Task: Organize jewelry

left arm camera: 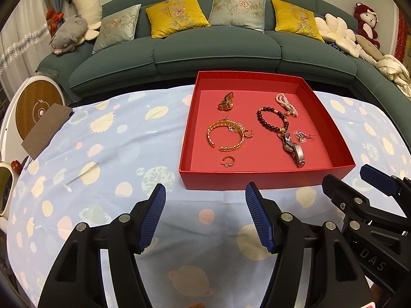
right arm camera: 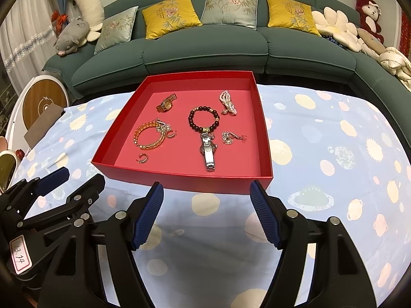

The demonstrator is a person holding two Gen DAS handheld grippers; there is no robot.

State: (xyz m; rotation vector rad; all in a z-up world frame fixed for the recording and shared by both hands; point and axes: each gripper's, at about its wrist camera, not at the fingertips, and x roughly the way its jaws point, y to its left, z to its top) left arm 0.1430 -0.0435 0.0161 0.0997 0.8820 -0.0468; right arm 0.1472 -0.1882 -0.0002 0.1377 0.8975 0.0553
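A shallow red box sits on the cloth-covered table and holds the jewelry. Inside lie a gold watch, a gold bangle, a dark bead bracelet, a pearl bracelet, a silver watch, a small hoop earring and flower earrings. My left gripper hovers open just in front of the box's near wall. My right gripper stands open beside it, also short of the box, nothing between its fingers.
A pale blue planet-print cloth covers the table. A green sofa with cushions and plush toys runs behind. A round white and wood device and a brown card sit at the left edge.
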